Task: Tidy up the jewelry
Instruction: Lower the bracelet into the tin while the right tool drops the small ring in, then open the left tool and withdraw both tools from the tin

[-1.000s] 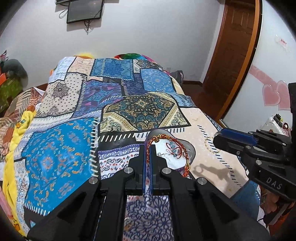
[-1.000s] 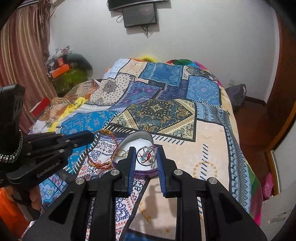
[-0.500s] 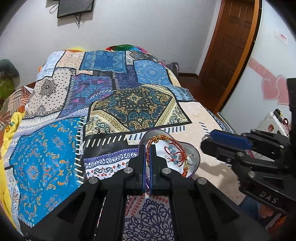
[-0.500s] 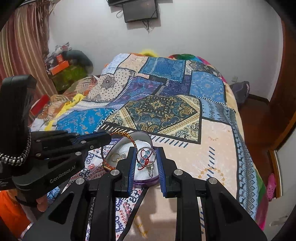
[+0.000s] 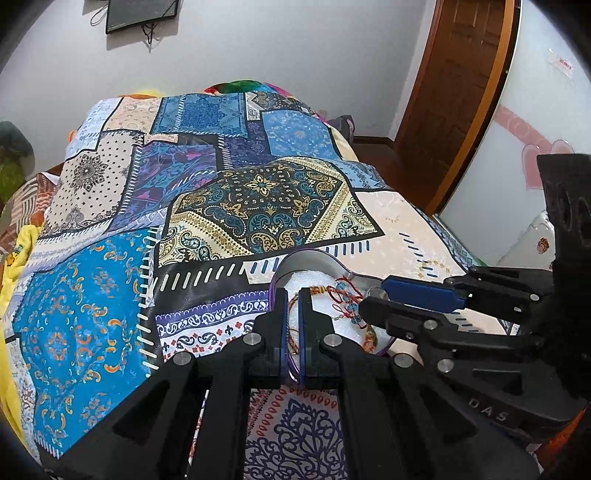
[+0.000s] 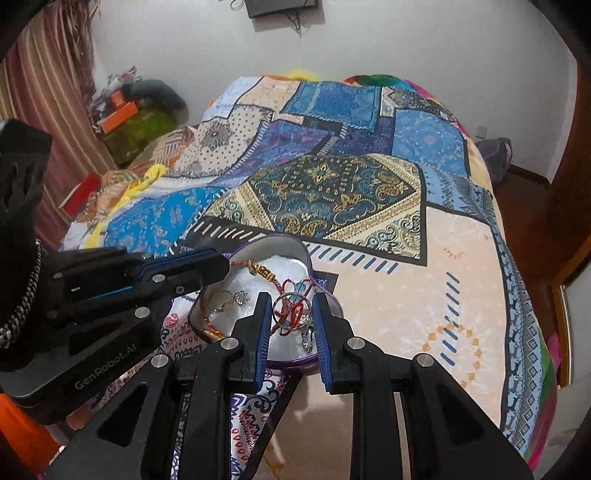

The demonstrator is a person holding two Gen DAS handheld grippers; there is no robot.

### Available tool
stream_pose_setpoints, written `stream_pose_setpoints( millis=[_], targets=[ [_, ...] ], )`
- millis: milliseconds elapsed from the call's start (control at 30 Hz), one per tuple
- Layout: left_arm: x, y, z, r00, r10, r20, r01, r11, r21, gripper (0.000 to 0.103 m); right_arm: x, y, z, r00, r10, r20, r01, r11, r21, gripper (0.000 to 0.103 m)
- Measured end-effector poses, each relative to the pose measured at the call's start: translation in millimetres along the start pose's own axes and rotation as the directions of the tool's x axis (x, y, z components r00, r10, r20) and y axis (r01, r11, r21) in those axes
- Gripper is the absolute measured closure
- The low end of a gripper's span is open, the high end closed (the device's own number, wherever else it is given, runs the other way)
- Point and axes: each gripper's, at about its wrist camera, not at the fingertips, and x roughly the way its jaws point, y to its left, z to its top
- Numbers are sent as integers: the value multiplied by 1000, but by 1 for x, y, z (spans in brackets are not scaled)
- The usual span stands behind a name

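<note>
A heart-shaped box (image 6: 280, 240) with a purple rim and white lining sits on the bed, also in the left wrist view (image 5: 310, 255). My left gripper (image 5: 292, 295) is shut on a red and gold thread bracelet (image 5: 320, 290), which droops into the box. From the right wrist view that gripper (image 6: 221, 266) reaches in from the left, the bracelet (image 6: 264, 274) trailing over the lining. My right gripper (image 6: 291, 307) is shut on a metal ring charm (image 6: 285, 300) with red thread and blue beads, just above the box's near side. It enters the left wrist view from the right (image 5: 373, 298).
A patchwork bedspread (image 5: 258, 206) covers the bed. Small gold pieces (image 6: 221, 297) lie in the box. A wooden door (image 5: 454, 92) stands at the right, a pile of clutter (image 6: 129, 118) at the bed's left, and a dark screen (image 5: 140, 14) hangs on the far wall.
Both grippers have come down and closer to the box. The bracelet, earlier hanging above it, now sags onto the white lining. The ring charm now hangs over the box's near side.
</note>
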Motion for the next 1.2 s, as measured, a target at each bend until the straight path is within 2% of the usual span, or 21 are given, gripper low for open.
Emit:
stream_pose_setpoints(
  millis=[300,400,567,733,833,1200],
  targets=[
    [-7,3,-1,1000,10,3,-10,1000,-6,100,3,1,0,1000,-8,-15,8,1000,-16,83],
    [-10,4,-1,1000,14,4,-14,1000,-13,97,4,4,0,1000,-23,-15,23,999,-27,83],
    [-19,7,-3,1000,22,18,-21,1000,-20,82,3,8,-1,998,-57,-12,57,997,-50,82],
    [-29,8,-4,999,30,29,-29,999,-19,80,0,12,0,996,-91,-1,91,994,-67,77],
    [-36,9,-6,999,39,35,-38,999,-16,72,-4,13,1,995,-102,11,103,992,-67,70],
    [-66,17,-20,995,94,44,-94,996,-8,60,-24,24,2,992,-119,42,121,990,-65,69]
  ],
)
